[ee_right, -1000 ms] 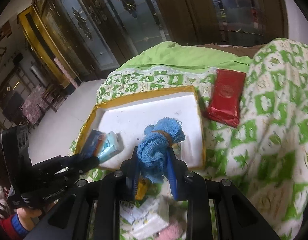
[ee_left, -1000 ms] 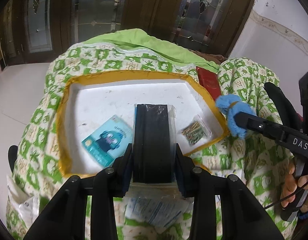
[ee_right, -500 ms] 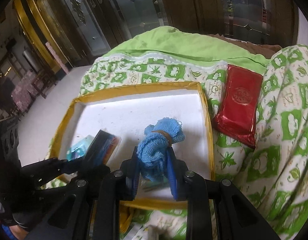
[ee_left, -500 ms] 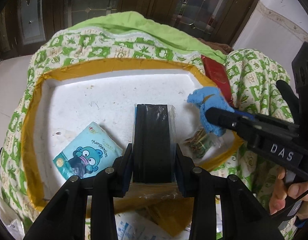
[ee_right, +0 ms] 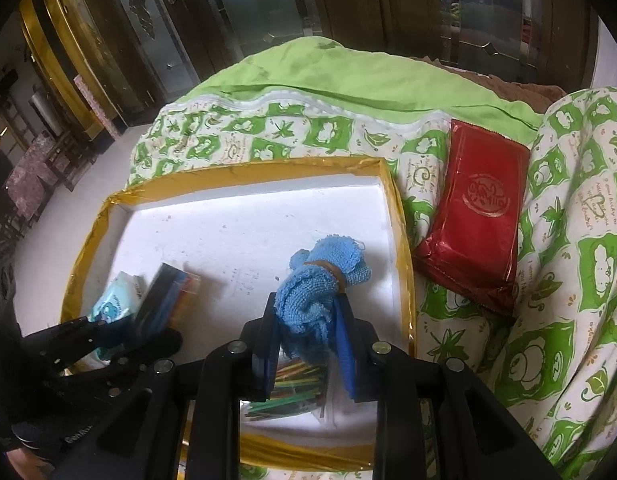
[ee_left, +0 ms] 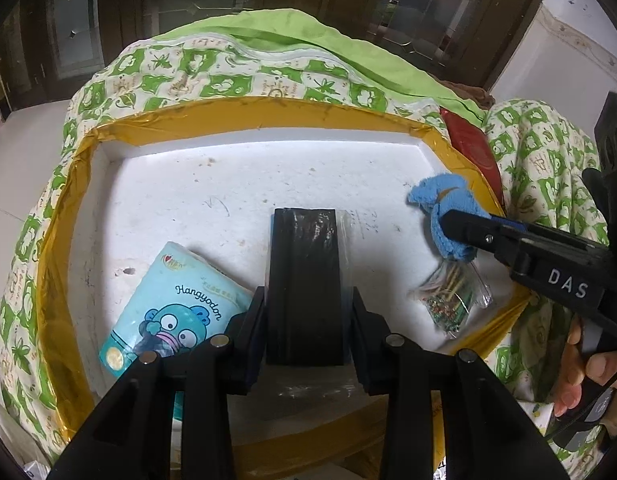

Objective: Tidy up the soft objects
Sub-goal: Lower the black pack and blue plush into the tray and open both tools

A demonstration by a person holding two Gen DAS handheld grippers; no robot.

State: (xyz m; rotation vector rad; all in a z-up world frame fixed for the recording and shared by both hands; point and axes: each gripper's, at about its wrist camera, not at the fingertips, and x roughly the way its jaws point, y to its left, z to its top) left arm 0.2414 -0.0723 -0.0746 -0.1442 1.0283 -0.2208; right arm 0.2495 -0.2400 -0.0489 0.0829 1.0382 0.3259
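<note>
My left gripper (ee_left: 304,332) is shut on a black packet in clear wrap (ee_left: 304,276) and holds it over the white foam tray with a gold rim (ee_left: 268,112). In the right wrist view the left gripper (ee_right: 140,332) shows at the lower left with the packet (ee_right: 164,300). My right gripper (ee_right: 308,336) is shut on a blue cloth tied with a band (ee_right: 320,280) over the tray's right part (ee_right: 244,168). In the left wrist view it (ee_left: 448,224) holds the cloth (ee_left: 448,204) near the tray's right edge.
In the tray lie a light blue tissue pack (ee_left: 176,304) and a clear bag of coloured sticks (ee_left: 452,296). A red packet (ee_right: 476,216) lies on the green-patterned quilt (ee_right: 568,280) right of the tray. Dark doors stand behind.
Both grippers have moved forward over the tray with their loads. The blue cloth now hangs above the bag of sticks, inside the tray's right edge.
</note>
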